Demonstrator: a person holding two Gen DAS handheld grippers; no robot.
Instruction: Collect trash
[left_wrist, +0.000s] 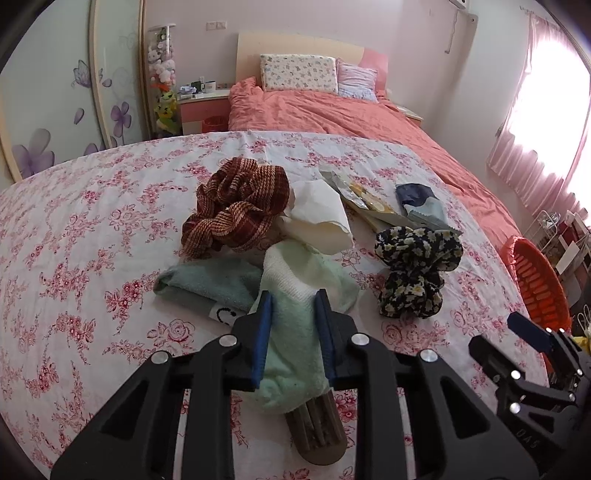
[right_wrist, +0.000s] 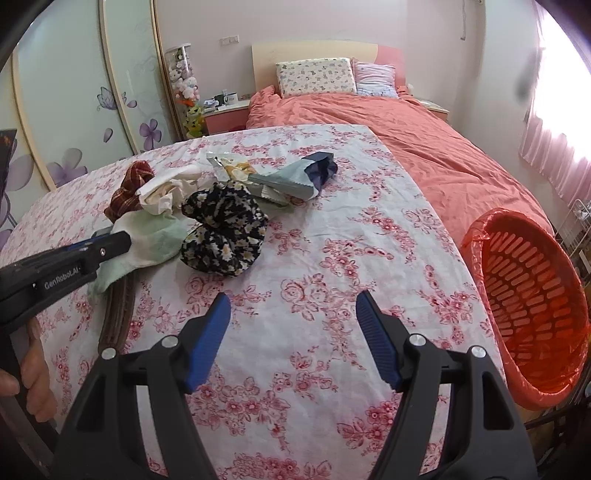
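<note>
In the left wrist view, a red checked scrunchie (left_wrist: 236, 206) is lying at the upper left of the pile on the floral worktop (left_wrist: 74, 258). Just below it a folded green cloth (left_wrist: 207, 282) is resting flat. At the lower centre, the left gripper (left_wrist: 293, 328) is holding a pale green sock (left_wrist: 295, 332); its jaws are pressing on the sock from both sides, narrowly apart. A crumpled white tissue (left_wrist: 317, 214) is sitting above the sock, touching the scrunchie. To the right of it, a yellow wrapper (left_wrist: 369, 201) and a blue snack packet (left_wrist: 421, 203) are lying side by side, and a dark flowered scrunchie (left_wrist: 413, 269) is sitting in front of them. At the right edge, an orange basket (left_wrist: 535, 288) with a red liner is standing beside the worktop.

In the right wrist view, the right gripper (right_wrist: 293, 332) is hovering over bare cloth at the lower centre, its jaws standing wide apart with nothing between them.
</note>
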